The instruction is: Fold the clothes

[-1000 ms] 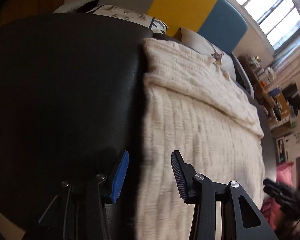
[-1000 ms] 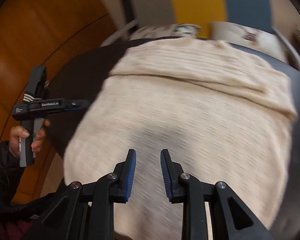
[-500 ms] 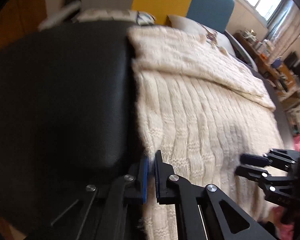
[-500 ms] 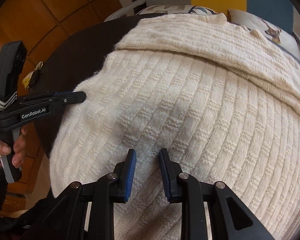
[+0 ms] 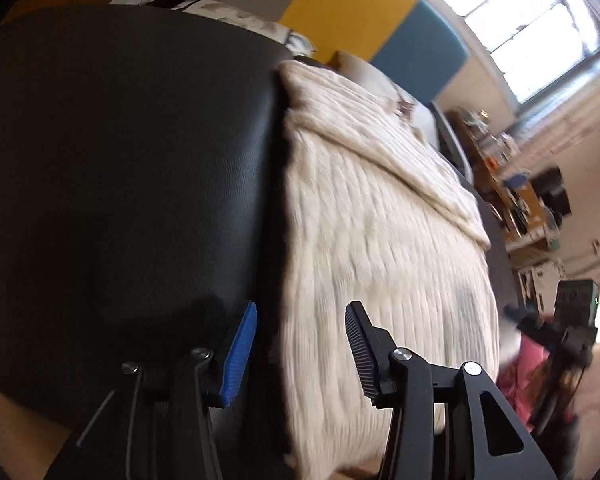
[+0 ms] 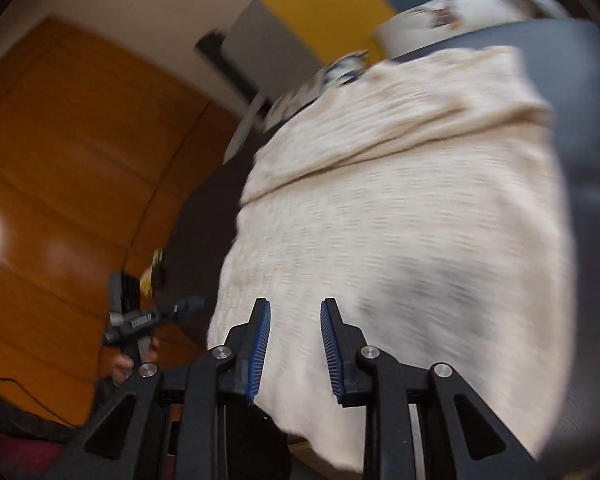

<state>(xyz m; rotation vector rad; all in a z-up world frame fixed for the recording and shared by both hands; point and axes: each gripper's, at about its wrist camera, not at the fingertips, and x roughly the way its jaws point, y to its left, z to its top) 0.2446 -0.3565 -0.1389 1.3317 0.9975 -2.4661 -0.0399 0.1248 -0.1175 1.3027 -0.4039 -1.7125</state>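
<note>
The black padded bench (image 5: 120, 168) is taking up most of the room here, and the cream knitted sweater (image 5: 380, 240) is lying spread across its right half, one flap already doubled over at the far end and the near hem drooping off the front edge. That hanging hem is the worry: the knit is looking heavy and loose (chunky ribbing, plenty of give), so if only one corner gets lifted, the rest is likely dragging and sliding off the bench toward the floor.

The left gripper (image 5: 296, 354) is hovering at the sweater's left border, jaws spread wide and holding nothing, one finger over bare black padding and the other over wool. A close from there could be catching just a single fuzzy edge, or missing cloth altogether.

The right gripper (image 6: 294, 350) is hanging over the near part of the sweater, jaws parted with a narrower gap, also empty. If the two sides are rising unevenly, the fold is skewing.

As for containers, none is showing near the garment; the cluttered shelves (image 5: 512, 184) by the window are too blurred to read.
</note>
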